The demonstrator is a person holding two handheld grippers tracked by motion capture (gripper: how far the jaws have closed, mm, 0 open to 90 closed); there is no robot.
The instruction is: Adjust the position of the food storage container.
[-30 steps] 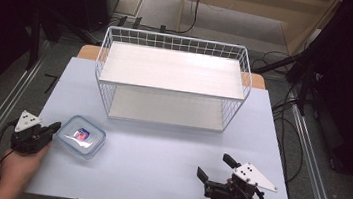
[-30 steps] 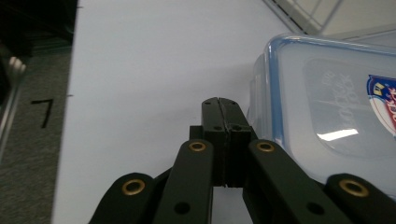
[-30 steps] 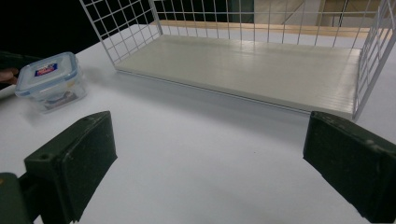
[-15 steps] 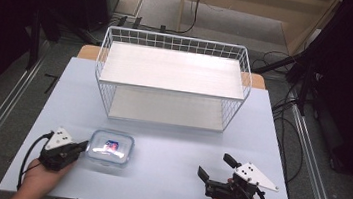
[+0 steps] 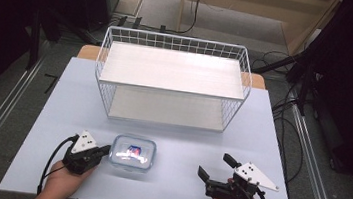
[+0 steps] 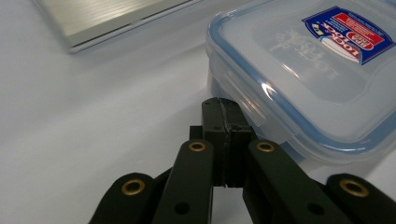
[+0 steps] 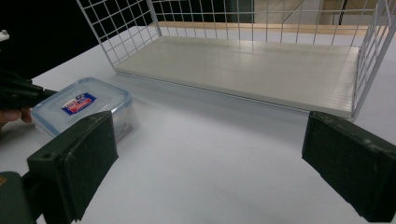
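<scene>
- Lay near the front edge of the pale blue-grey table [image 5: 62,116], left of centre: clear lidded plastic box with blue seal and red-blue label [image 5: 132,153].
- Pressed against its left side, jaws fully closed on nothing: left gripper [image 5: 105,150], the nearer one.
- Stood well apart to the right, jaws wide: right gripper [image 5: 214,167].
- Waited beyond the box: white wire shelf rack [image 5: 173,69].

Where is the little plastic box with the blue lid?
In the high view, the plastic box sits on the table's near left part, in front of the wire rack, with the left gripper at its left edge.
</scene>
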